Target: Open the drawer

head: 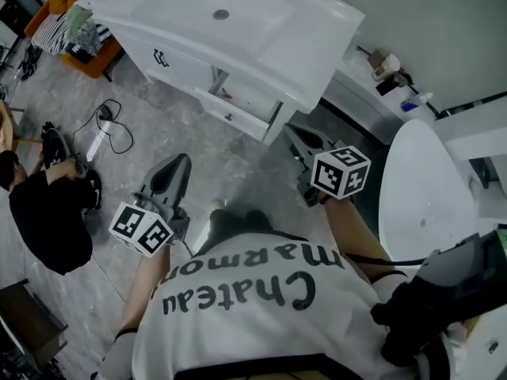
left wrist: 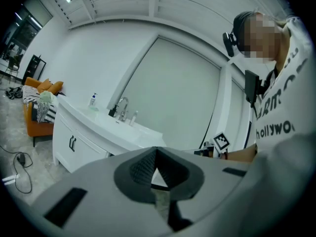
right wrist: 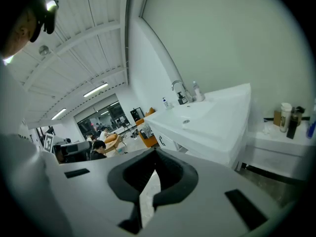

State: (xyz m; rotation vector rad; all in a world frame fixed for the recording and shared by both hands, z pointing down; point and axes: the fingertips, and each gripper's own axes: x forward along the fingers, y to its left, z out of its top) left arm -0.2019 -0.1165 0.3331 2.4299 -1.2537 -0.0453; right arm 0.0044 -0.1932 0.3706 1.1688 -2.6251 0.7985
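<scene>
A white vanity (head: 261, 34) with a sink stands at the top of the head view. Under its right part a white drawer (head: 231, 111) with a small dark handle stands pulled out a little, and things show inside it. My right gripper (head: 293, 133) is shut and empty, hanging in the air just right of the drawer and apart from it. My left gripper (head: 179, 161) is lower left over the floor, shut, holding nothing. The vanity (left wrist: 98, 132) appears in the left gripper view beyond the left gripper (left wrist: 157, 153). The right gripper (right wrist: 154, 153) looks at the vanity (right wrist: 207, 122) from its end.
A white rounded fixture (head: 424, 192) stands at the right. A low shelf (head: 372, 93) with bottles sits beside the vanity. A black cable (head: 115, 125) lies on the marble floor. A person in black (head: 43, 216) crouches at the left. An orange chair (head: 83, 54) stands at the far left.
</scene>
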